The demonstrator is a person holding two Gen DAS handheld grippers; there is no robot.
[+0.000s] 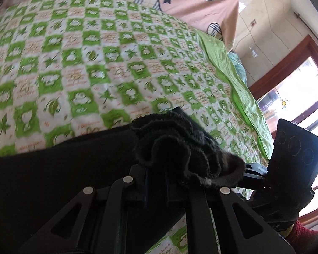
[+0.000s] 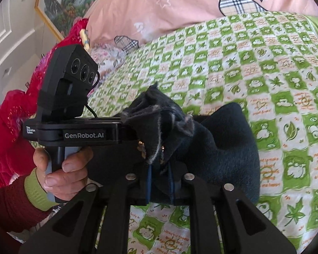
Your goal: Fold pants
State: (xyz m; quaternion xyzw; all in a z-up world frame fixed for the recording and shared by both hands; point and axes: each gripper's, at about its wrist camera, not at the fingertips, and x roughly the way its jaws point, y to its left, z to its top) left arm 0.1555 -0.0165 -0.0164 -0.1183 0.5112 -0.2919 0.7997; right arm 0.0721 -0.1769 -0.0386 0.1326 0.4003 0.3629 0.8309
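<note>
We note the left gripper (image 1: pixel 156 182) and right gripper (image 2: pixel 161 169) each clamped on bunched edges of the black pants (image 2: pixel 226 144), which rise off the green checkered quilt (image 1: pixel 95 63), with a pink pillow (image 2: pixel 180 6) beyond the quilt.

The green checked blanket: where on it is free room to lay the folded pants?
The green checked blanket is bare between the pink quilt and the black pants, also right of the pants. Crowded where each hand-held gripper, left and right, pinches bunched fabric, and by the red cloth.
</note>
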